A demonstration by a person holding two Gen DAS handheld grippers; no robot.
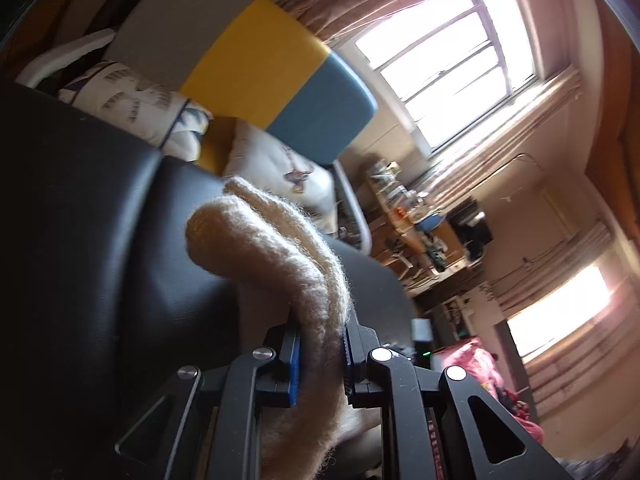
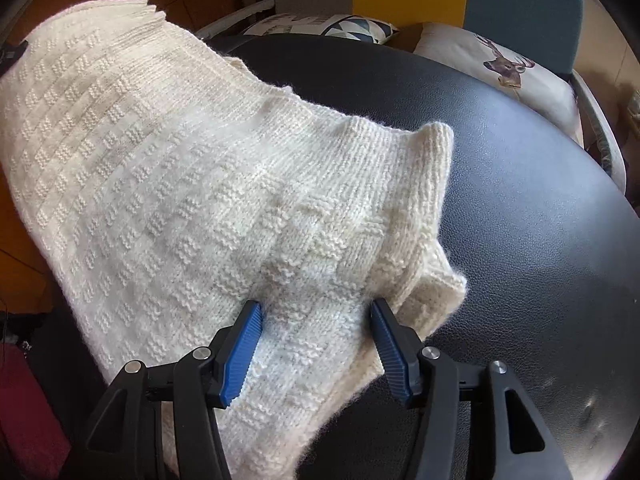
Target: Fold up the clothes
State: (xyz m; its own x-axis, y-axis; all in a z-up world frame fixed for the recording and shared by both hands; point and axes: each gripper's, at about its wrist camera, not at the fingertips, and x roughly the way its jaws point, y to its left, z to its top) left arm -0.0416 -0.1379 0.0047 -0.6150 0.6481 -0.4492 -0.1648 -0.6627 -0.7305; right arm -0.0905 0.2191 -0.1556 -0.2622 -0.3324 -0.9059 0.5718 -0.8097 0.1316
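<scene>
On the black worktop point(image 2: 520, 200) we hold the sweater point(image 2: 180, 168) edge clamped in our left tool point(image 1: 320, 356), our right tool point(image 2: 316, 328) open astride its collar, needing to close before folding.

Sweater point(image 2: 168, 168): cream-white knit, raised checker blocks, ribbed hem. Table point(image 2: 520, 200): black, leather-grained. Chair back point(image 1: 256, 64): grey, yellow and blue panels. Cushion point(image 2: 508, 68): off-white, brown deer head. Second cushion point(image 2: 320, 24): white with navy triangles. Gripper pads point(image 2: 240, 356): ridged blue on black.
</scene>
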